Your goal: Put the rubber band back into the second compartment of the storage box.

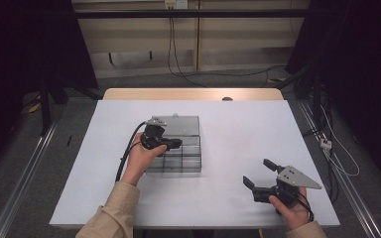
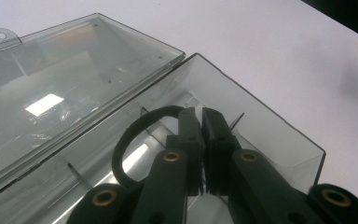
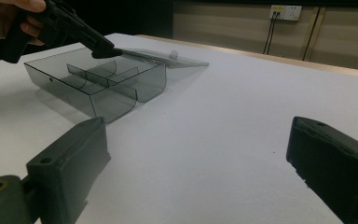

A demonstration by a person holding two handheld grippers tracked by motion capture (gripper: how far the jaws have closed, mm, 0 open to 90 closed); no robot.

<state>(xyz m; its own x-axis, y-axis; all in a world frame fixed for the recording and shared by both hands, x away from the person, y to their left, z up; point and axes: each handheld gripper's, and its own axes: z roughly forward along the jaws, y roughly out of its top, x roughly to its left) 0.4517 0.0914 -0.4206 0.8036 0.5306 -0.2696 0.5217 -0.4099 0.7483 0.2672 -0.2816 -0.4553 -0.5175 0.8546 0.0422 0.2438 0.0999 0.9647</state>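
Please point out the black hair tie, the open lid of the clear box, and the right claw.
black hair tie point(image 2: 121, 149), left gripper view, on its curved loop.
open lid point(image 2: 51, 88), left gripper view, on its flat clear panel.
right claw point(image 1: 259, 173), high view, midway between its fingertips.

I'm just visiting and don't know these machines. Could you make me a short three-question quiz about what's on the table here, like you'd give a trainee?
1. True or false: the clear box has its lid closed.
2. What does the left gripper hold over the box? A) a screw B) a black ring C) nothing
3. How do the jaws of the right gripper stand, and is anything between them?

Key:
1. False; the lid lies folded back flat on the table.
2. B
3. Spread wide apart, with nothing between them, off to the side of the box.
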